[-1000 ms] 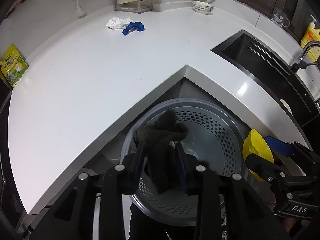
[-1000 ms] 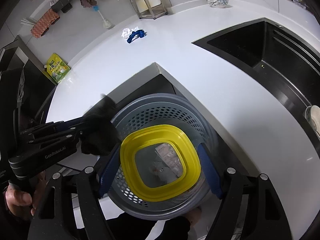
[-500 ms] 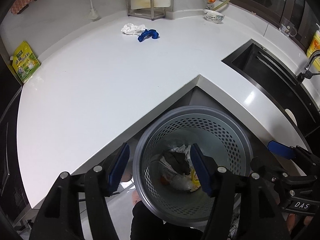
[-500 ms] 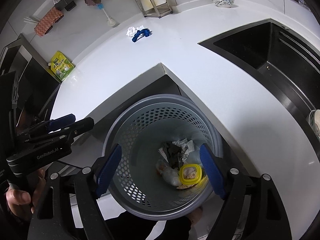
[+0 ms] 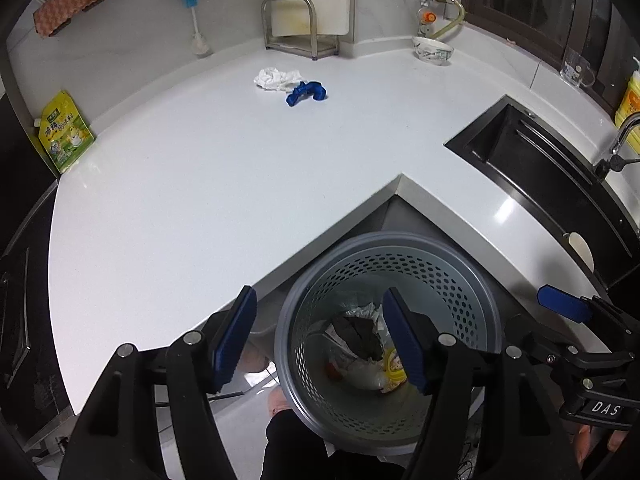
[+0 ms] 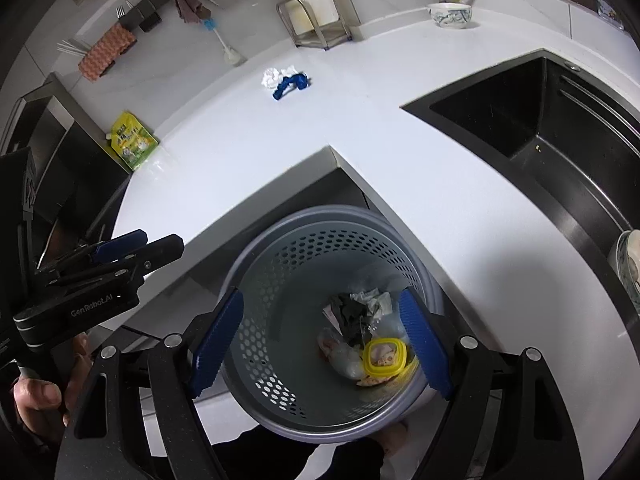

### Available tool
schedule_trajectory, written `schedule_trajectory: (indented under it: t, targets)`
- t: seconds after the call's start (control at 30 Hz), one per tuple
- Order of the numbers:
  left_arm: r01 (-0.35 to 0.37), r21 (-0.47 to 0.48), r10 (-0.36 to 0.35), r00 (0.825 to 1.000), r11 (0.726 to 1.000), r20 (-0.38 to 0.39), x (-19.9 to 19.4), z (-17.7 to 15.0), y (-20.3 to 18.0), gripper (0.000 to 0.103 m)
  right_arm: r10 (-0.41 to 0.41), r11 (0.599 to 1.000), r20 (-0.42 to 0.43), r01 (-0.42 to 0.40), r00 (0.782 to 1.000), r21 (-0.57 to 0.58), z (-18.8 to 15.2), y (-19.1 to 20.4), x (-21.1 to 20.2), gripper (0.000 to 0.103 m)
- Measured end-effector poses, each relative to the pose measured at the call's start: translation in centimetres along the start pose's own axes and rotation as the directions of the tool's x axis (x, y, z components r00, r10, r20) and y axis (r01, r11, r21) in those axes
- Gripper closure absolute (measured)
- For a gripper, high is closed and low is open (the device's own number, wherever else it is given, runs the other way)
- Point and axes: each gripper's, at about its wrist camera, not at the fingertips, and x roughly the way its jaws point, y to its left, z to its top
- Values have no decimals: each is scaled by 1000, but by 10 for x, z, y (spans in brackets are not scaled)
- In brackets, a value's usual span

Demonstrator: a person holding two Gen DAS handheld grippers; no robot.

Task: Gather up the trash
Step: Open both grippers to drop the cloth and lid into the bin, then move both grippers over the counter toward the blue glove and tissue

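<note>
A grey perforated trash basket (image 5: 472,280) (image 6: 280,264) stands on the floor in the inner corner of the white counter. It holds a dark rag (image 5: 358,338) (image 6: 348,312), crumpled paper and a yellow lid (image 6: 386,358). My left gripper (image 5: 320,336) is open and empty above the basket. My right gripper (image 6: 320,340) is open and empty above it too. A crumpled white tissue (image 5: 274,78) (image 6: 274,76) and a blue scrap (image 5: 306,92) (image 6: 290,84) lie together on the far counter.
A black sink (image 5: 532,164) (image 6: 520,108) is set in the counter at the right. A green-yellow pouch (image 5: 64,132) (image 6: 132,140) stands at the left edge. A bowl (image 5: 434,50), a metal rack (image 5: 296,28) and a brush (image 5: 198,36) stand along the back wall.
The left gripper let go of the dark rag and the right gripper let go of the yellow lid. Both now lie in the basket. Both grippers have risen a little.
</note>
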Motion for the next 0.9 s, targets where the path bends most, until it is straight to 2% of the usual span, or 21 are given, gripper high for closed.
schedule_trajectory:
  t: [0.23, 0.47, 0.63, 0.73, 0.9]
  targets:
    - [-13, -18, 14, 999, 1000, 37, -14, 12, 8, 36, 15, 1000, 29, -15, 999, -17, 14, 5, -9, 26]
    - [-21, -31, 24, 997, 999, 68, -15, 32, 32, 33, 18, 1000, 61, -18, 998, 0, 35, 14, -1, 26]
    - [-16, -26, 19, 996, 1000, 83, -8, 59, 55, 31, 0, 1000, 85, -2, 996, 20, 57, 26, 11, 26]
    - [-6, -28, 9, 995, 1000, 102, -2, 79, 72, 24, -21, 1000, 97, 19, 995, 17, 74, 35, 23, 26]
    - [7, -2, -7, 991, 1000, 135, 9, 116, 96, 20, -47, 998, 127, 40, 991, 55, 107, 46, 42, 26]
